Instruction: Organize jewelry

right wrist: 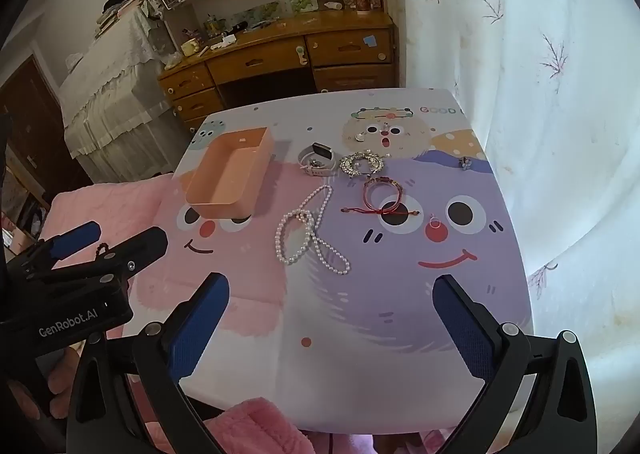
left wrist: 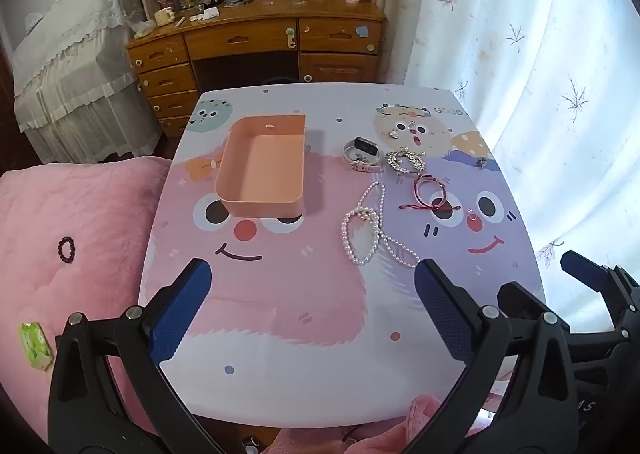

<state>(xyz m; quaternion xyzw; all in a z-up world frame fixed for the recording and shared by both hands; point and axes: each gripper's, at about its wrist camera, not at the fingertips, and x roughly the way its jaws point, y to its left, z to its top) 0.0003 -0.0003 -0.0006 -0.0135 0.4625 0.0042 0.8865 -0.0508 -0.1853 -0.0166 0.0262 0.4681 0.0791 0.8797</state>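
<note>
Glossy cartoon-print table (left wrist: 280, 294), rounded peach tray (left wrist: 262, 166), beaded pearl necklace (left wrist: 366, 234), both grippers (left wrist: 312, 306) (right wrist: 332, 318) wide open, empty

Beyond my cartoon-printed table top (left wrist: 320, 314) stands a wooden desk with drawers (left wrist: 256, 50). A white floral curtain (left wrist: 520, 54) hangs at the right. At my left lie a fluffy pink blanket (left wrist: 80, 222) and a lace-draped bed (left wrist: 68, 66).

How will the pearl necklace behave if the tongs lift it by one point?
The pearl necklace lies in loose overlapping loops, so it will probably hang limp. Its round beads look smooth and may slip. The loops cross each other, so they could tangle.
</note>
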